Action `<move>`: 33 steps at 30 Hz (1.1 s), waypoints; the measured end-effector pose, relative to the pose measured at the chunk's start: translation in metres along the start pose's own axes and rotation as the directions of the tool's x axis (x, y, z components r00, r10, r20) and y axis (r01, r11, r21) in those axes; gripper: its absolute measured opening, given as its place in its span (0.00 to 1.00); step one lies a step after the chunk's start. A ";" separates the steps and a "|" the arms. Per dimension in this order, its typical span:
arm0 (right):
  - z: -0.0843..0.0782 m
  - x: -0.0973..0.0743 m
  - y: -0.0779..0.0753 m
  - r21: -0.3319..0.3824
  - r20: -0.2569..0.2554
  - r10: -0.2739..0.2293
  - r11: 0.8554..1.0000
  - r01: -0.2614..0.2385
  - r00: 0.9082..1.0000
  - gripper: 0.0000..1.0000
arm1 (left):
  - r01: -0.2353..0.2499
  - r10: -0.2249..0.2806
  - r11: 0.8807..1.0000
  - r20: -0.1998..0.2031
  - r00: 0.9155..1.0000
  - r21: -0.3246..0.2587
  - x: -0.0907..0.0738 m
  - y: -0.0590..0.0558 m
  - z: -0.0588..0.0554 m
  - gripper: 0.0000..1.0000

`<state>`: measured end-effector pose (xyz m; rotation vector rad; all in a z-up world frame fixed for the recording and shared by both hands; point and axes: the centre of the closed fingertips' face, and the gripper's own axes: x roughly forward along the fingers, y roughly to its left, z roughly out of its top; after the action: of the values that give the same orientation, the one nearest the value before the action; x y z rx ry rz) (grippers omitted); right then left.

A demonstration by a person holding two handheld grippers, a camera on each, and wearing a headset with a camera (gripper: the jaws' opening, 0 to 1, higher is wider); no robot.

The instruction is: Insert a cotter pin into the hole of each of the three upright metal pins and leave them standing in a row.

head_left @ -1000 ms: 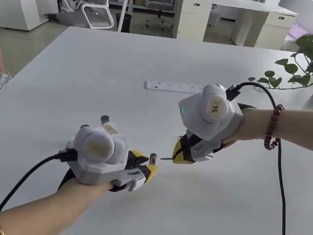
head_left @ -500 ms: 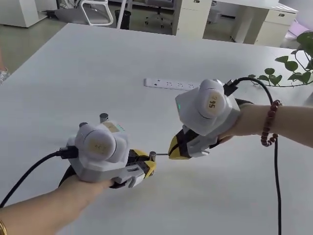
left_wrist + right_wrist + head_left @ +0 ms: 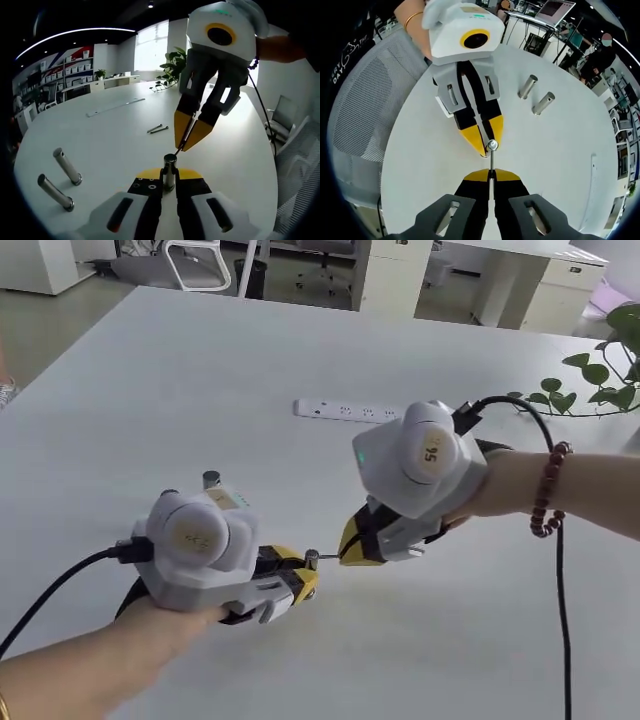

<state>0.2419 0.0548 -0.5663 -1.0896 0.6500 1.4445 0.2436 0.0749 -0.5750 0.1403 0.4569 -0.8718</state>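
Right gripper: jaws closed on a cotter pin, carried lengthwise along them, tip forward. Left gripper: jaws clamped on an upright metal pin just below its head. The cotter pin's tip was found at that head, its long axis roughly crosswise to the shaft; entry into the hole could not be told. Two further metal pins were noted standing on the table, apart.

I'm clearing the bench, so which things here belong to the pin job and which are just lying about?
Job: left gripper, shut on a metal pin; right gripper, shut on a cotter pin; two other metal pins; loose cotter pins.
Lying about: power strip; plant.
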 end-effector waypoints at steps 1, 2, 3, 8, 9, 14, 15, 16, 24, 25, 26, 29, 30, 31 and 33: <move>0.001 0.000 0.000 -0.004 -0.001 0.000 1.000 0.000 1.000 0.00 | 0.001 -0.001 1.000 0.002 1.000 -0.002 0.000 0.000 0.000 0.07; 0.001 0.001 0.000 -0.013 -0.002 -0.001 1.000 0.001 1.000 0.00 | 0.002 -0.002 1.000 0.005 1.000 -0.006 0.000 0.000 0.000 0.07; 0.002 0.001 0.000 -0.021 -0.003 -0.001 1.000 0.001 1.000 0.00 | 0.001 -0.001 1.000 0.009 1.000 -0.012 0.000 0.000 0.000 0.07; 0.005 0.002 0.000 -0.032 -0.003 0.001 0.999 -0.001 1.000 0.00 | 0.000 0.000 1.000 0.024 1.000 -0.029 0.001 -0.001 -0.001 0.07; 0.006 0.003 0.000 -0.034 -0.002 0.001 0.999 -0.001 1.000 0.00 | -0.001 0.002 0.999 0.026 1.000 -0.042 0.001 -0.001 -0.001 0.07; 0.008 0.004 0.000 -0.028 0.008 0.001 1.000 -0.001 1.000 0.00 | 0.003 -0.002 0.999 0.026 1.000 -0.035 0.002 -0.001 -0.002 0.07; 0.008 0.004 0.001 -0.029 0.008 0.001 1.000 -0.001 1.000 0.00 | 0.005 -0.004 0.999 0.026 1.000 -0.033 0.002 -0.001 -0.002 0.07; 0.009 0.004 0.001 -0.028 0.009 0.002 1.000 -0.002 1.000 0.00 | 0.006 -0.005 1.000 0.026 1.000 -0.030 0.002 -0.001 -0.002 0.07; 0.013 0.006 0.002 -0.007 0.021 0.006 1.000 -0.006 1.000 0.00 | 0.012 -0.011 1.000 0.022 1.000 -0.024 0.003 -0.002 -0.002 0.07; 0.014 0.006 0.002 -0.002 0.027 0.008 1.000 -0.008 1.000 0.00 | 0.013 -0.013 1.000 0.021 1.000 -0.023 0.003 -0.002 -0.003 0.07; 0.014 0.006 0.002 0.003 0.030 0.007 1.000 -0.007 1.000 0.00 | 0.014 -0.013 1.000 0.021 1.000 -0.023 0.003 -0.002 -0.003 0.07; 0.014 0.007 0.001 0.018 0.035 0.006 1.000 -0.006 0.999 0.00 | 0.014 -0.013 1.000 0.021 1.000 -0.025 0.004 -0.002 -0.003 0.07; 0.014 0.007 0.001 0.026 0.037 0.006 1.000 -0.007 0.999 0.00 | 0.013 -0.012 1.000 0.021 1.000 -0.025 0.004 -0.002 -0.003 0.07; 0.014 0.007 0.001 0.036 0.040 0.008 0.999 -0.009 0.999 0.00 | 0.013 -0.013 1.000 0.021 1.000 -0.026 0.004 -0.002 -0.003 0.07; 0.014 0.007 0.001 0.043 0.046 0.007 0.999 -0.009 0.999 0.00 | 0.013 -0.012 1.000 0.021 1.000 -0.027 0.004 -0.002 -0.003 0.07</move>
<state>0.2381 0.0703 -0.5663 -1.0188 0.6511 1.4520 0.2435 0.0721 -0.5793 0.1038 0.4502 -0.8785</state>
